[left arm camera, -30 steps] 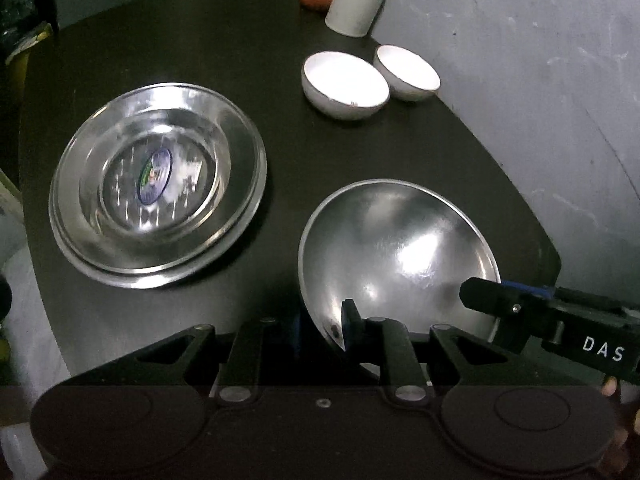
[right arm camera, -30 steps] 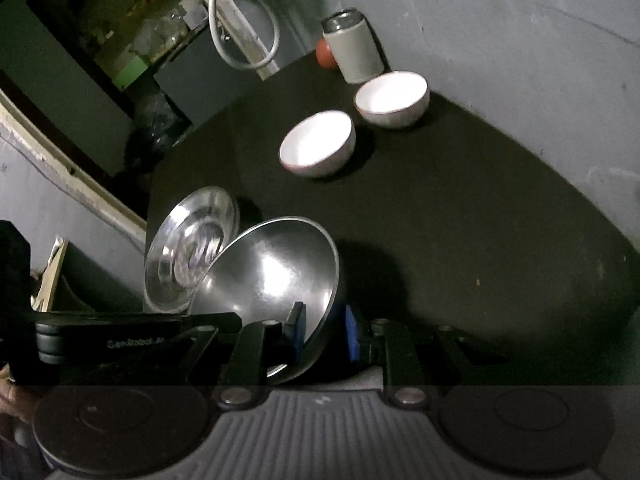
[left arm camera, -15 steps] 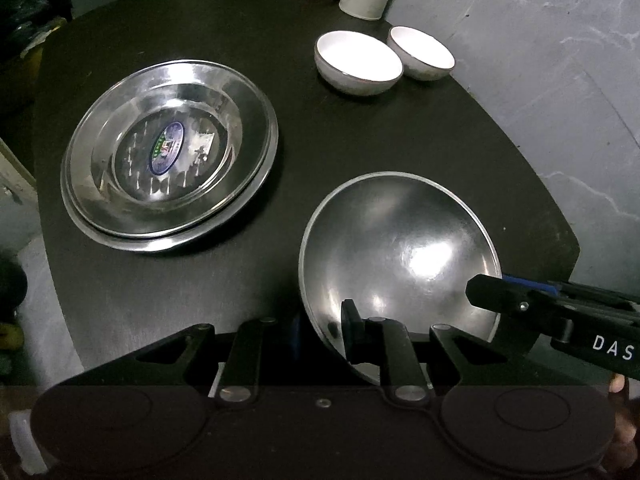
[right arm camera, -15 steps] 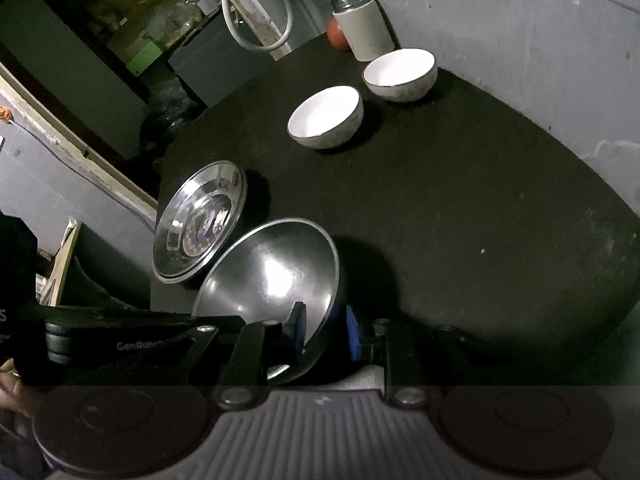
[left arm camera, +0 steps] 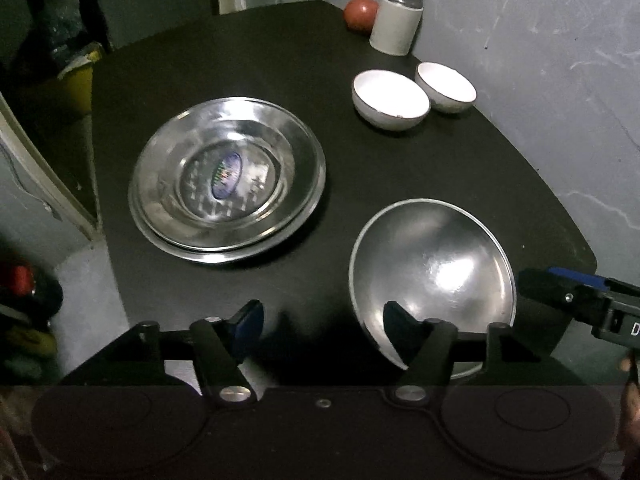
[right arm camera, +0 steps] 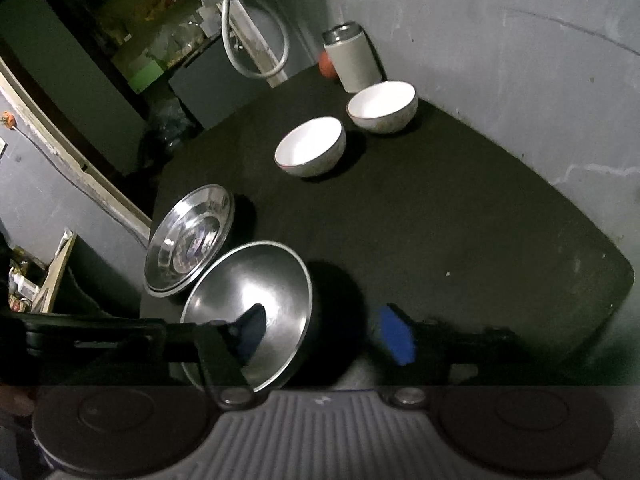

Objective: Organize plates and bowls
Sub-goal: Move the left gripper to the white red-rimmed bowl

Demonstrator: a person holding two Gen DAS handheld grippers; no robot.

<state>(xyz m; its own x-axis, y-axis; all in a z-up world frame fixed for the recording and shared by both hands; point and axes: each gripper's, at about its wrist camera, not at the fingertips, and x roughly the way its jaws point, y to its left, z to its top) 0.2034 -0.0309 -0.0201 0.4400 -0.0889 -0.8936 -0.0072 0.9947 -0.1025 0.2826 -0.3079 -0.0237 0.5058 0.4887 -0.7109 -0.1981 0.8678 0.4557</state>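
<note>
A large steel bowl (left arm camera: 432, 272) rests on the black table (left arm camera: 248, 52) near its front edge. My left gripper (left arm camera: 322, 320) straddles the bowl's near rim, one finger inside and one outside. Its jaws are opening and the pads stand clear of the metal. In the right wrist view my right gripper (right arm camera: 323, 332) straddles the steel bowl (right arm camera: 256, 288) at the opposite rim, jaws also opening and not pressing. Stacked steel plates (left arm camera: 228, 176) lie to the bowl's left. Two white bowls (left arm camera: 390, 100) (left arm camera: 446, 86) sit side by side at the back right.
A white canister (left arm camera: 400, 20) with a metal lid and a red tomato (left arm camera: 360, 12) stand at the table's far corner, by the grey wall. Clutter and a yellow bin (left arm camera: 76, 76) sit beyond the table's left edge.
Both grippers were shut on the steel bowl's rim; now both have spread their jaws and let go. The left view has pulled back and up, showing more of the table.
</note>
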